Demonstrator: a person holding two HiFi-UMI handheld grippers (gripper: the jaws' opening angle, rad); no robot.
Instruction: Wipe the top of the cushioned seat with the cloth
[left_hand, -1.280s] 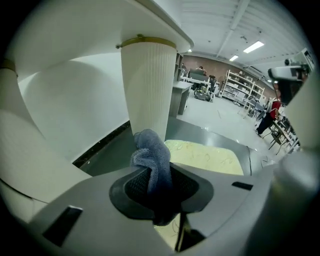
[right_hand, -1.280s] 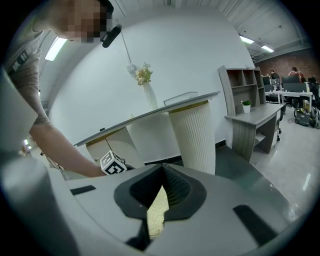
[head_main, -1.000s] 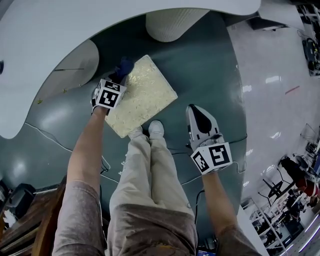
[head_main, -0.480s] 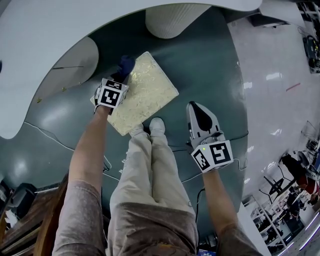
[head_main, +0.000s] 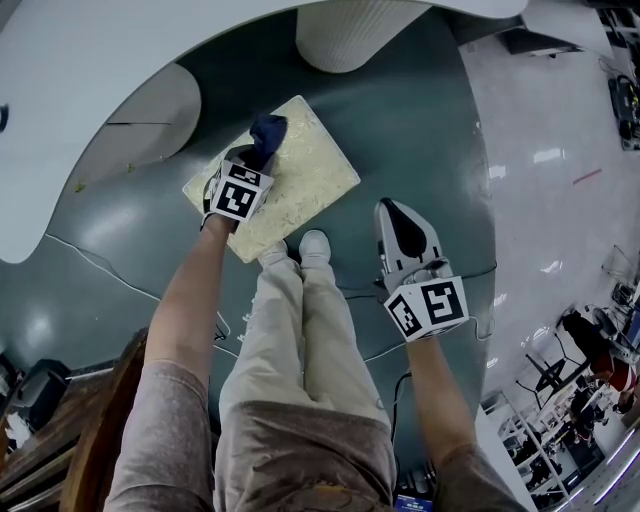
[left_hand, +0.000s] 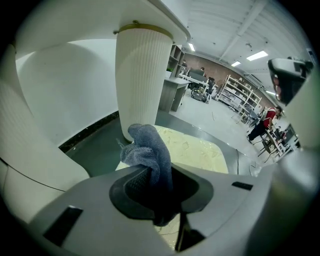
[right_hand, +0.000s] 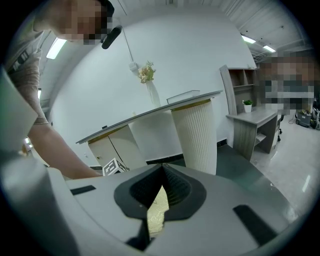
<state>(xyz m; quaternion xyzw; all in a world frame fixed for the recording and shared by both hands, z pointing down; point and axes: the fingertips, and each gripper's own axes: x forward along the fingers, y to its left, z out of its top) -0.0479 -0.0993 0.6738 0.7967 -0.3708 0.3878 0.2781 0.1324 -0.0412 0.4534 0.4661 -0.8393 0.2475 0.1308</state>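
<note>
While the right gripper (head_main: 392, 208) hangs closed, empty — left gripper (head_main: 257, 152) clamped on cloth (head_main: 268, 129), over cushioned seat (head_main: 318, 175).

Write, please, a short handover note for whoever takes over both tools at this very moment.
Left tool: shut on the blue cloth, held over the far edge of the seat.
Right tool: shut, empty, held off to the right of the seat, above the floor.
Done: cloth is gripped and at the seat top; how much has been wiped cannot be told.
Left: probably sweep the cloth across the rest of the top, toward the near corner.
</note>
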